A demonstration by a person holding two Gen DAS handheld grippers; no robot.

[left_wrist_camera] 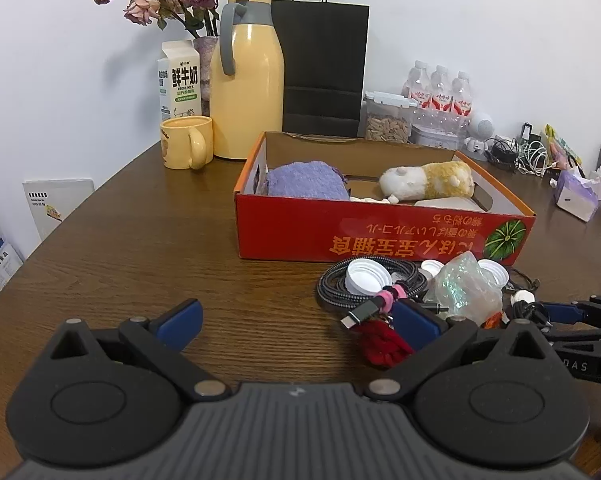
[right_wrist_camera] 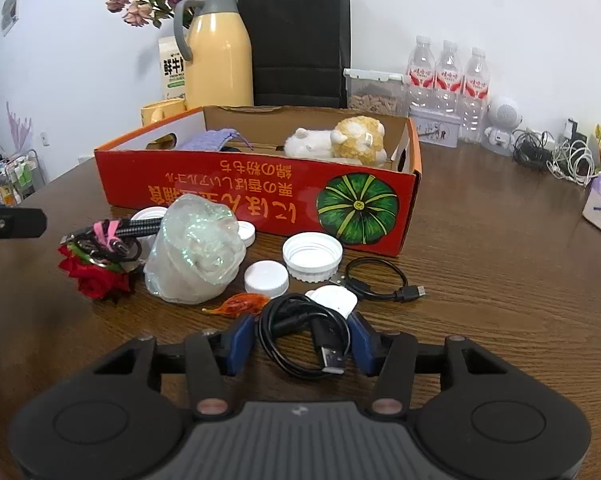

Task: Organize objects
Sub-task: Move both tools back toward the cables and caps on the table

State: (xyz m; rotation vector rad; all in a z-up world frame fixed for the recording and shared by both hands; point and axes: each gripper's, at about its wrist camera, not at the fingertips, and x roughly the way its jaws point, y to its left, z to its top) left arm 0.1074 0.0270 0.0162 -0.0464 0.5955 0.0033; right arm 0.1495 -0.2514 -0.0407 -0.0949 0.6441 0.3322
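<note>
A red cardboard box (left_wrist_camera: 384, 236) (right_wrist_camera: 260, 196) stands on the brown table and holds a purple cloth (left_wrist_camera: 306, 179) and a plush toy (left_wrist_camera: 428, 181) (right_wrist_camera: 340, 140). In front of it lies a pile: a braided cable (left_wrist_camera: 364, 284), white lids (right_wrist_camera: 312, 256), a crumpled clear bag (right_wrist_camera: 196, 248), a red rose (right_wrist_camera: 94, 274), an amber piece (right_wrist_camera: 240, 303). My left gripper (left_wrist_camera: 296, 328) is open over bare table, left of the pile. My right gripper (right_wrist_camera: 302, 338) is around a coiled black USB cable (right_wrist_camera: 304, 336), pads close to its sides; contact is unclear. A second black cable (right_wrist_camera: 376, 280) lies to the right.
A yellow thermos (left_wrist_camera: 246, 80), yellow mug (left_wrist_camera: 186, 142), milk carton (left_wrist_camera: 179, 80), flowers, black paper bag (left_wrist_camera: 320, 68), snack container, water bottles (right_wrist_camera: 446, 76) and a white robot figure (right_wrist_camera: 500, 124) stand behind the box. Chargers and a tissue pack (left_wrist_camera: 576, 196) lie at far right.
</note>
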